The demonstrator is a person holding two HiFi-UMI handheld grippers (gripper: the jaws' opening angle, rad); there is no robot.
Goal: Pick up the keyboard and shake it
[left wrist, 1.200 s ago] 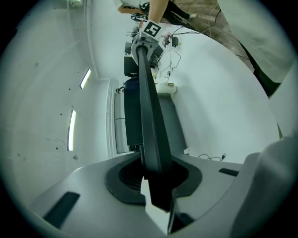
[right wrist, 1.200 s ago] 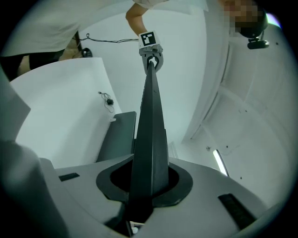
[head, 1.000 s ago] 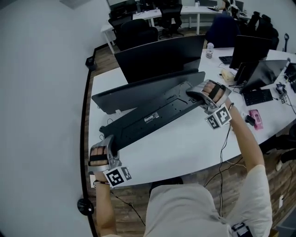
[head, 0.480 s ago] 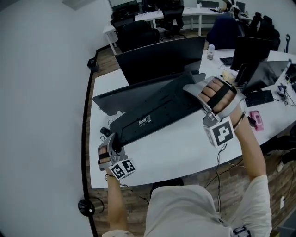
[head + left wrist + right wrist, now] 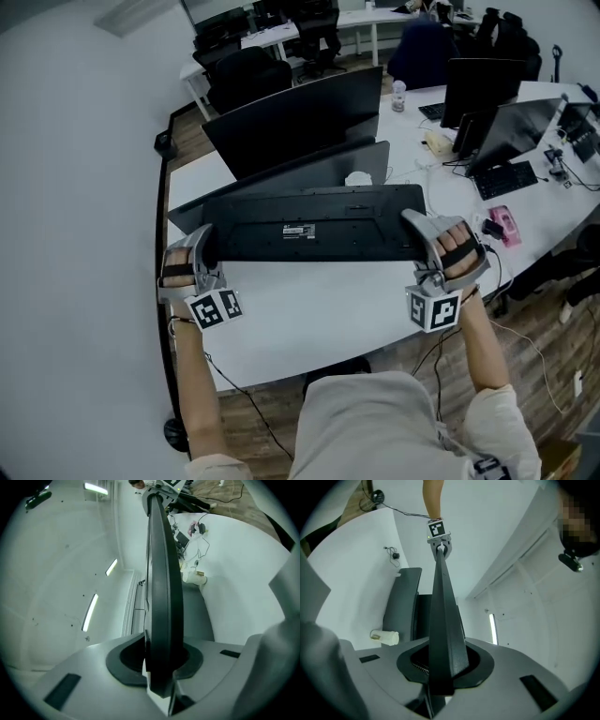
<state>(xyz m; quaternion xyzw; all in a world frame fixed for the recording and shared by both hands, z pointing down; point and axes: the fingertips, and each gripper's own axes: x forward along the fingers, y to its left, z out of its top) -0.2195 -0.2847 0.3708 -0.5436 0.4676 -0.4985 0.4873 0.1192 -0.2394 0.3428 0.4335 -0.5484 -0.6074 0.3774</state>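
A long black keyboard (image 5: 309,230) hangs level above the white desk (image 5: 319,300), its underside with a label turned toward me. My left gripper (image 5: 202,248) clamps its left end, the jaws closing tighter on it. My right gripper (image 5: 417,230) is shut on the right end. In the left gripper view the keyboard (image 5: 161,573) runs edge-on away from the left gripper (image 5: 159,667). The right gripper view shows the keyboard (image 5: 443,611) the same way, wedged in the right gripper (image 5: 440,667), with the other gripper at its far end.
A black monitor (image 5: 291,117) stands behind the keyboard, with a dark panel (image 5: 281,178) and a white cup-like thing (image 5: 358,178) in front of it. At the right lie a second keyboard (image 5: 506,178), a pink object (image 5: 502,223) and cables.
Both grippers swung the keyboard from a steep tilt, right end high, to level. The right gripper came down and toward me; the left one rose.
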